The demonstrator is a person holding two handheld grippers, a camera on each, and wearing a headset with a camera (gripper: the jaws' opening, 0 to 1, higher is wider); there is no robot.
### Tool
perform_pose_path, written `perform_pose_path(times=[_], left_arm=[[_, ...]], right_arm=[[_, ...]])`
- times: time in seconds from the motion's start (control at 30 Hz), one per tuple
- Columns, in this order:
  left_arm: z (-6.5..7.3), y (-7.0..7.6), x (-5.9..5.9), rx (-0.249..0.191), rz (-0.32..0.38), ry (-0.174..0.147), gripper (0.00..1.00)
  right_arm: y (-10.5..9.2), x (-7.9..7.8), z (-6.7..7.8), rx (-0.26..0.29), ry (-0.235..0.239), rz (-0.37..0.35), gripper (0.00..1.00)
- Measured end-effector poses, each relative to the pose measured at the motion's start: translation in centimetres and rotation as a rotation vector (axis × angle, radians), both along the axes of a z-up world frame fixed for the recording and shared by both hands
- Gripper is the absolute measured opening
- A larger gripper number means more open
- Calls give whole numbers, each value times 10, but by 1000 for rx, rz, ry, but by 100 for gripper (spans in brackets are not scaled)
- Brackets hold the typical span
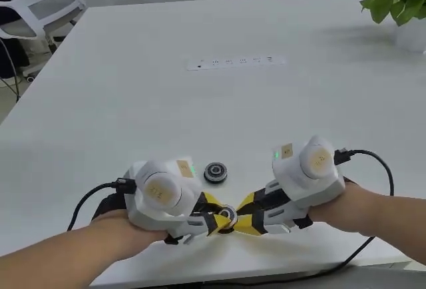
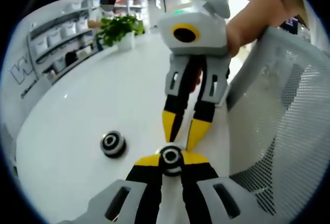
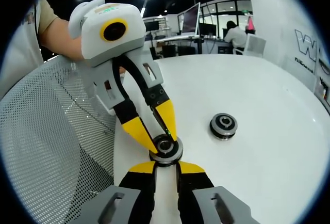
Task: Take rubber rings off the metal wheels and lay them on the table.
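L tool [image 2: 170, 161] & R tool [image 3: 166, 166] both clench 1 wheel [image 1: 226, 216]. If you yank, it could slip, roll off desk [image 1: 200, 102]

The left gripper [image 1: 217, 220] and right gripper [image 1: 237, 218] point inward and meet tip to tip just above the tabletop's near edge; the left hand [image 1: 123, 230] and right hand [image 1: 354, 202] each grip a housing from behind, bare forearms reaching in from the sides; the left jaws clamp a small wheel [image 1: 227, 215]; the right jaws, nearly together, touch its rim, grip unclear.
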State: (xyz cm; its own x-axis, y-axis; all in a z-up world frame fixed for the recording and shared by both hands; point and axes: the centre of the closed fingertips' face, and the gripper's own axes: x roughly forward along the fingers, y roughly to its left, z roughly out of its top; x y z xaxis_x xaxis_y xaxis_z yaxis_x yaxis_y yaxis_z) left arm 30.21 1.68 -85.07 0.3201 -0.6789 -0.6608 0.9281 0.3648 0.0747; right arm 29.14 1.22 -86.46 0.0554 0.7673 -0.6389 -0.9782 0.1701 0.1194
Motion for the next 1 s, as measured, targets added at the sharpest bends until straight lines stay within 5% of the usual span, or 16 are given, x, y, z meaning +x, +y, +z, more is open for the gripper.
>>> perform_pose_path(times=[0.13,0.27,1.0], left_arm=[[0,0,0,-2,-1,-1,13],[0,0,0,-4,-3,-1,13],[1,-1,-1,-16,4,3,13]], right_arm=[[0,-1,0,-2,-8,7,12],[4,1,4,27,-13,-6,24],[10,1,1,18,-40,21,24]])
